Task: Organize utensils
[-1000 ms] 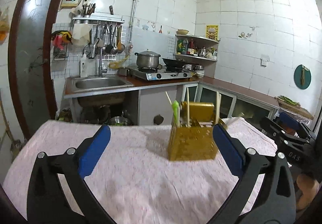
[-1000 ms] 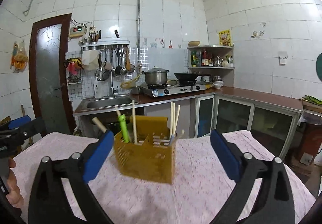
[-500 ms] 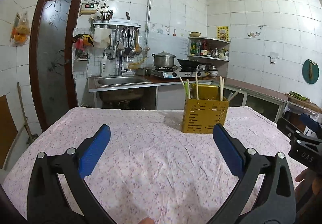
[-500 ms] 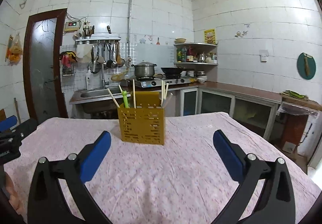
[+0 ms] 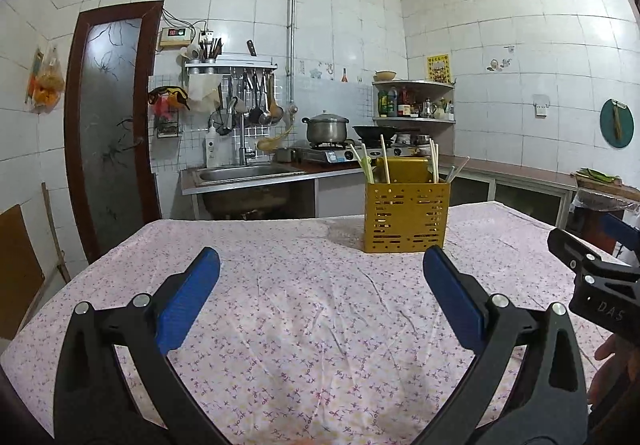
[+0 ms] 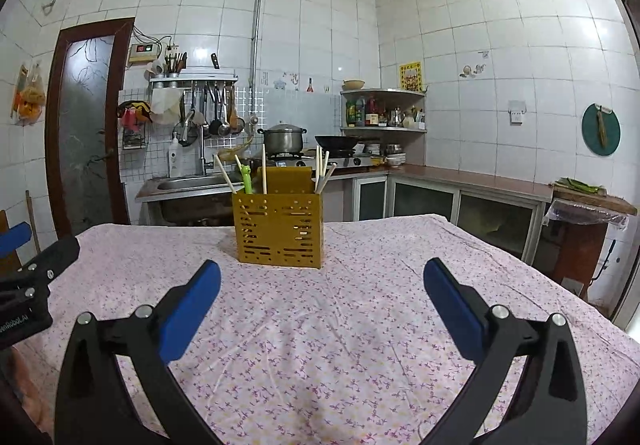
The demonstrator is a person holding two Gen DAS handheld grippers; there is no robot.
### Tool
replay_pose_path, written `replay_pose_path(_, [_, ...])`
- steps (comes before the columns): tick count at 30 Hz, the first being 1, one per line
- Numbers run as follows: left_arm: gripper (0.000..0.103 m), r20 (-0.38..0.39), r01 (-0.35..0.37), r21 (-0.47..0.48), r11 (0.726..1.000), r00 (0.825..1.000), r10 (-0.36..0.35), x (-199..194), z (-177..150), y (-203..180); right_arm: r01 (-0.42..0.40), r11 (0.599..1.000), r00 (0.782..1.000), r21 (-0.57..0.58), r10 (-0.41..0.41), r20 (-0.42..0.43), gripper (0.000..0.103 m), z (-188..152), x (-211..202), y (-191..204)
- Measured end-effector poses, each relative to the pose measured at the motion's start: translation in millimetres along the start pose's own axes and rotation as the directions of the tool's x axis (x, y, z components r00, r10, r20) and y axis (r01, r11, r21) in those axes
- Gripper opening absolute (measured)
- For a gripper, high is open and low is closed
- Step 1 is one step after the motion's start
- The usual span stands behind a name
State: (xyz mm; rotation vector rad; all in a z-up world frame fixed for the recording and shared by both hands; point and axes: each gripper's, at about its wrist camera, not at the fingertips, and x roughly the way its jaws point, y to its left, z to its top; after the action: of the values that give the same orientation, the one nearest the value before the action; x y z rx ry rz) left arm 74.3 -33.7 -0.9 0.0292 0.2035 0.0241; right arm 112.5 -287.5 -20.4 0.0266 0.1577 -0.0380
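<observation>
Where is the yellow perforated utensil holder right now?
The yellow perforated utensil holder stands upright on the floral tablecloth, left of centre in the right wrist view, beyond both open grippers.

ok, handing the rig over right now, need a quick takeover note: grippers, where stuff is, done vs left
Left gripper: open, empty, above the tablecloth.
Right gripper: open, empty, also above the cloth.
Yellow holder stands upright mid-table, ahead of both grippers, touching neither.
Chopsticks and a green-handled utensil already stand inside it.
Done: no loose utensils visible on the cloth.
Left: nothing obvious in these views; check outside the frame before stopping.
</observation>
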Motion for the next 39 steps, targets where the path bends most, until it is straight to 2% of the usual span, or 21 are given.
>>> replay_pose_path(5, [0.098, -0.011, 0.017, 0.007, 1.0, 1.0, -0.017, 5, -6, -2, -0.006, 1.0, 1.0, 0.003, 0.006, 0.008, 0.099, -4, -1, 2])
replay_pose_path(10, [0.098, 0.011, 0.043, -0.014, 0.999, 0.999, -0.043, 5, -13, -3, -0.018, 1.0, 1.0, -0.002, 0.018, 0.012, 0.099, -9, 1, 3])
replay_pose_path(16, [0.098, -0.034, 0.032, -0.007, 0.999, 0.999, -0.032, 16, -23, -5, -0.022, 1.0, 1.0, 0.005, 0.022, -0.006, 0.099, -16, 4, 3])
replay_pose_path(19, [0.098, -0.031, 0.026, 0.001, 1.0, 0.999, -0.026, 16, -24, -7, -0.023, 1.0, 1.0, 0.009, 0.023, 0.011, 0.099, -16, 0, 2])
replay_pose_path(39, [0.098, -0.045, 0.013, 0.017, 1.0, 0.999, -0.013, 19, -25, -8, -0.015, 0.999, 1.0, 0.033, 0.016, -0.013, 0.099, -20, 4, 1])
